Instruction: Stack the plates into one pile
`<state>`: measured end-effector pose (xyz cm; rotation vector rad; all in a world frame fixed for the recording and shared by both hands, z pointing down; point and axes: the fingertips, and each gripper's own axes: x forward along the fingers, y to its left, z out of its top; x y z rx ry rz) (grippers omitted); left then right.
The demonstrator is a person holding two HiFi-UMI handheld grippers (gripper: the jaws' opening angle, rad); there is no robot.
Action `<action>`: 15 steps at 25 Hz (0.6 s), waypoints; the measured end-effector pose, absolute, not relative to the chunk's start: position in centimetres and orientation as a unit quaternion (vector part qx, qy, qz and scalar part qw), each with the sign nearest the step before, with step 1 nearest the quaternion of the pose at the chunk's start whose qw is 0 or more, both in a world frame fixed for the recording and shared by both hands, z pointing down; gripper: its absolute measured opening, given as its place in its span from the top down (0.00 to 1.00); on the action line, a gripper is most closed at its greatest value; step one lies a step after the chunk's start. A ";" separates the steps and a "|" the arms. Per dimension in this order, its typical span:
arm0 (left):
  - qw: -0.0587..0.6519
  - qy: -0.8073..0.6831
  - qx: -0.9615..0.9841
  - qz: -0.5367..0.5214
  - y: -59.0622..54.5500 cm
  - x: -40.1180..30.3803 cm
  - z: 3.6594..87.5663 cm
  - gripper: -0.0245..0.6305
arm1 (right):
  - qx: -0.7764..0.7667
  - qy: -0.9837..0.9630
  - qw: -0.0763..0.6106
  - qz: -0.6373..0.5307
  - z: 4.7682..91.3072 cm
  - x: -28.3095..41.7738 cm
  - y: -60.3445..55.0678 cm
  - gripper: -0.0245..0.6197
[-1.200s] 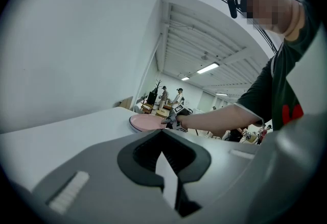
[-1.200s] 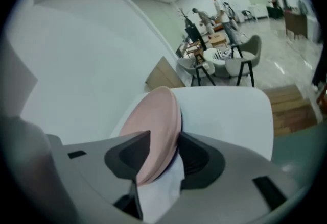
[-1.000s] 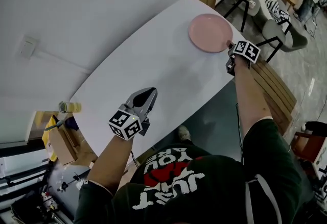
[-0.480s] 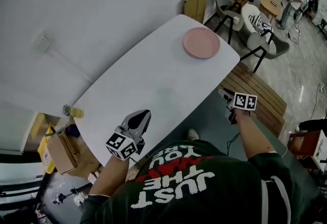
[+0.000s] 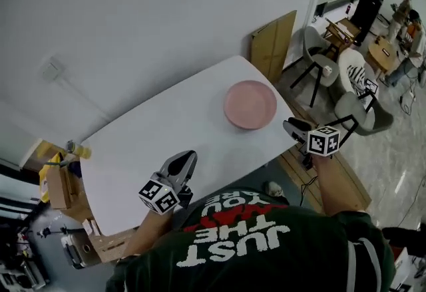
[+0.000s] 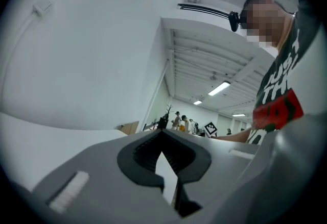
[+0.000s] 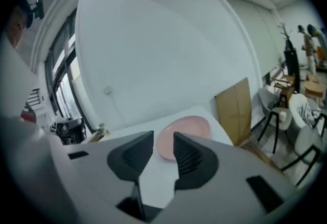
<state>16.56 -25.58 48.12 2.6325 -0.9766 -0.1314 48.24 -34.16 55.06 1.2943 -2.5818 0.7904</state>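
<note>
At the 1 o'clock end of the table (image 5: 166, 131) sat the pink plate (image 5: 250, 104), our empty right gripper (image 5: 291, 126) at its 4 o'clock with jaws apart but just narrowing, left gripper (image 5: 189, 155) closed on nothing, and we judged a hasty swing might knock it off the edge.

The head view looked steeply down from overhead onto the tabletop (image 5: 180, 124). The right gripper view, low and near, shared its pink plate (image 7: 189, 126); the left gripper view faced level toward the wall (image 6: 87, 54).
</note>
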 end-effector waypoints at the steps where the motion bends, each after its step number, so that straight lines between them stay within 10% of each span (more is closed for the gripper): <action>1: 0.170 -0.362 0.915 -0.057 -26.9 19.1 47.8 0.95 | 0.402 -0.875 0.087 0.257 54.6 49.3 -35.7 0.78; 15: 0.150 -0.499 0.853 -0.041 -31.3 33.0 43.7 0.95 | 0.170 -0.949 0.141 0.223 50.2 50.2 -39.2 0.95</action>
